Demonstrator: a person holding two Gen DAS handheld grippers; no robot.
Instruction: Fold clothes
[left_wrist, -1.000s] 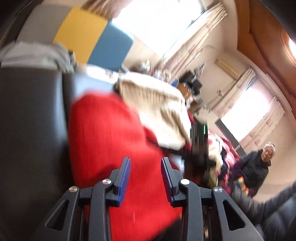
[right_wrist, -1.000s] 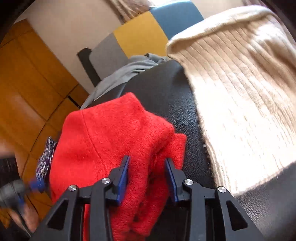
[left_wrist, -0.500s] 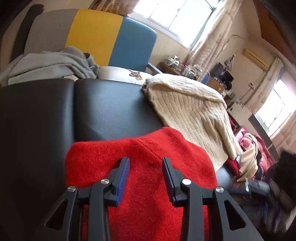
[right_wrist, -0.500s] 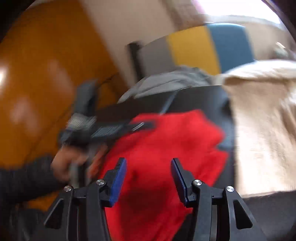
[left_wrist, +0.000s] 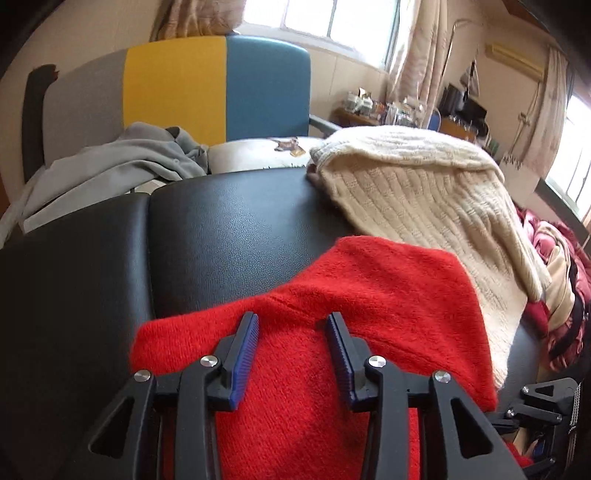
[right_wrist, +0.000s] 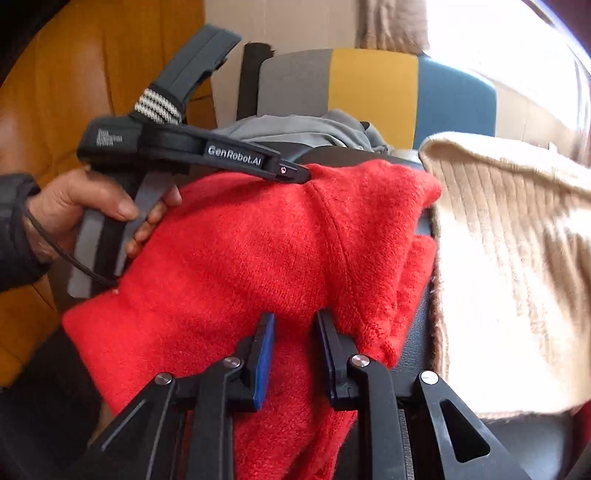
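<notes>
While the red sweater (right_wrist: 258, 258) is lying bunched mid-frame on the black bench (left_wrist: 229, 229), the right gripper (right_wrist: 293, 354) is closing, pinching its hem; the left gripper (left_wrist: 291, 354) is opening, released above it. Mid-fold; next probably needs left regrip.

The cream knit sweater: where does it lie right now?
In both wrist views the cream knit sweater lies on the black padded surface, right of the red sweater, which overlaps its near edge.
</notes>
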